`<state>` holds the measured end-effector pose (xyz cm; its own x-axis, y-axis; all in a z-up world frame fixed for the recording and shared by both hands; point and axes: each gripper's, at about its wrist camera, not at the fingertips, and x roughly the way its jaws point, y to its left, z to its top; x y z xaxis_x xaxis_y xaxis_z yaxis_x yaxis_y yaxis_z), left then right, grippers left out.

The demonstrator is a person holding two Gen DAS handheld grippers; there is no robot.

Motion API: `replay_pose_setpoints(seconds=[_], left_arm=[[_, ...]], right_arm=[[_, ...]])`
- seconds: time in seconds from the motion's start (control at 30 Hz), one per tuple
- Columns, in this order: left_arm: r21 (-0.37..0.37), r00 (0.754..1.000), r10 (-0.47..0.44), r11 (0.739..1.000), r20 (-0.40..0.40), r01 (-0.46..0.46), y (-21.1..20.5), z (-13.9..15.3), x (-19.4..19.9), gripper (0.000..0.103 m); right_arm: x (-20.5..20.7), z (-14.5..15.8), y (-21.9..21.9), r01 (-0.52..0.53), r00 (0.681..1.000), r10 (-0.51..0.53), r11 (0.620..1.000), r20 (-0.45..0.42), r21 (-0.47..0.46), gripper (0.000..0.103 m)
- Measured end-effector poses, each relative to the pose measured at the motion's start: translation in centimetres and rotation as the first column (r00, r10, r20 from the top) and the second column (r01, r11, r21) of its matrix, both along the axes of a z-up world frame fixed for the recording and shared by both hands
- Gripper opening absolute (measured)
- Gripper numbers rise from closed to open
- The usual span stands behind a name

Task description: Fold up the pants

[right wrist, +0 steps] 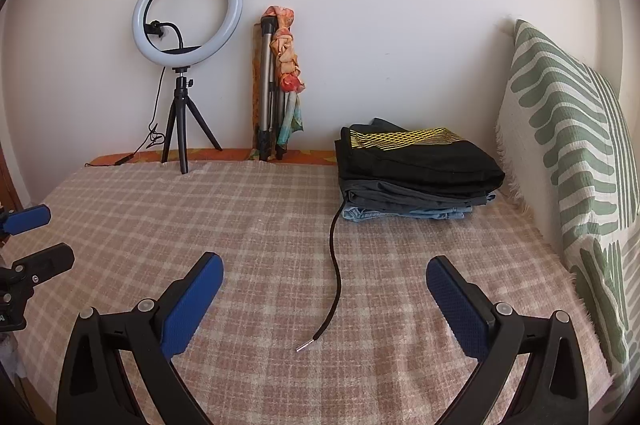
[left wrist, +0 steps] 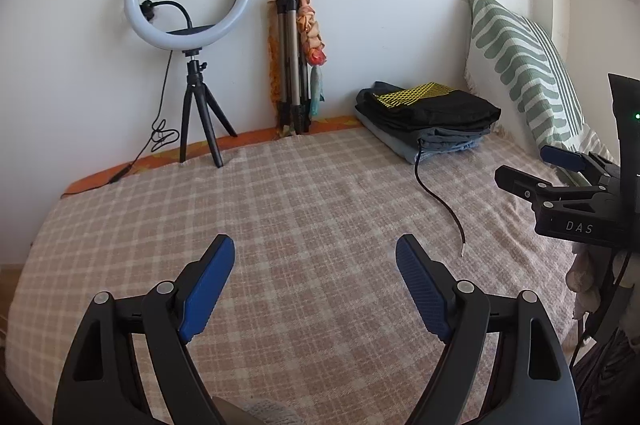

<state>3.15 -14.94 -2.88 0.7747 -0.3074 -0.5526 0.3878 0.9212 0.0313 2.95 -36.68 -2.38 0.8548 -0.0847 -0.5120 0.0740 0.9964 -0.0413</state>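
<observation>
Both claws — left claw point(left wrist: 316, 289) and right claw point(right wrist: 326, 301) — are hanging open and empty over the bed point(right wrist: 260, 225), pants stack point(right wrist: 416, 169) already folded.

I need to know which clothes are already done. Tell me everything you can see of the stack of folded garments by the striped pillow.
The stack of folded garments lies flat on the pink checked blanket, near the wall, beside the green-striped pillow. On top is a black piece with a yellow lattice band, under it dark grey cloth, at the bottom light blue denim. A black drawstring with a metal tip trails from it across the blanket.
</observation>
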Motion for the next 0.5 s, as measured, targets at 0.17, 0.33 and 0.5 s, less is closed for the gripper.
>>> replay_pose_setpoints(seconds=[0.17,0.33,0.5], left_arm=[[0.007,1.000,-0.003,1.000,0.008,0.003,-0.18,0.10,-0.17,0.083],[0.003,1.000,-0.010,1.000,0.006,0.010,-0.22,0.17,-0.17,0.083],[-0.003,1.000,-0.007,1.000,0.007,0.007,-0.20,0.27,-0.23,0.083]], right_arm=[[-0.14,0.44,-0.03,0.003,1.000,-0.003,1.000,0.014,0.006,0.103],[-0.12,0.45,-0.05,0.003,1.000,-0.003,1.000,0.013,0.008,0.103],[-0.10,0.48,0.01,0.004,1.000,-0.004,1.000,0.019,0.006,0.103]])
